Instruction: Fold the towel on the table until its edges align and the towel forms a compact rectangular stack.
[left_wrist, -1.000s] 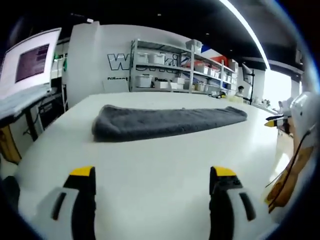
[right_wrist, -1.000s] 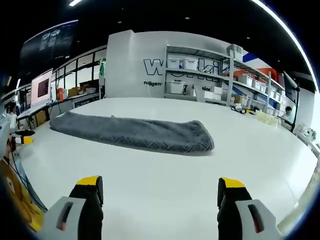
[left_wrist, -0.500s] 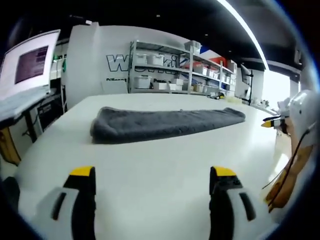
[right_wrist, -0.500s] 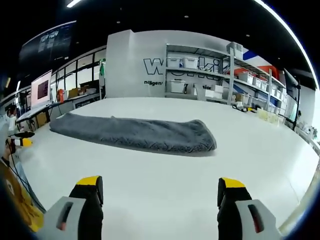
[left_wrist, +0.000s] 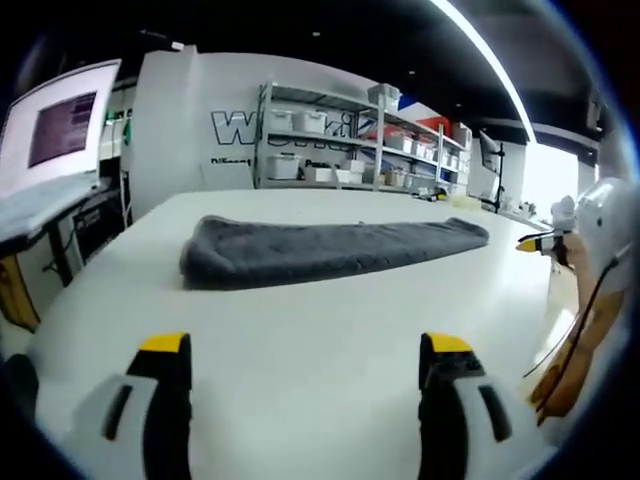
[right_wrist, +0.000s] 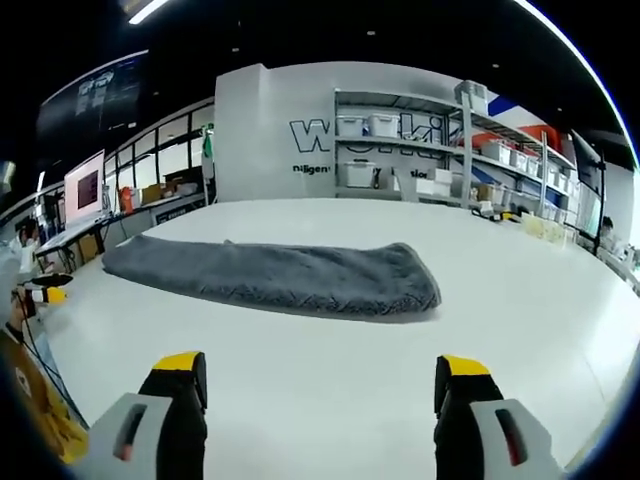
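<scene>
Shelf bins (right_wrist: 358, 173), contents unclear, behind towel (right_wrist: 280, 277).

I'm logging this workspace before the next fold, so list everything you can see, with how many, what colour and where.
towel: one, dark grey, folded into a long strip lying flat on the table, ahead of both grippers and apart from them.
table: one, white, carrying the towel.
shelving rack: one, grey metal, against the back wall, loaded with pale bins.
back wall: white, with large dark lettering partly hidden by the rack.
monitor: one, lit screen, at the left of the left gripper view.
left gripper: yellow-tipped black jaws spread apart above the bare table, holding nothing.
right gripper: yellow-tipped black jaws spread apart above the bare table, holding nothing.
</scene>
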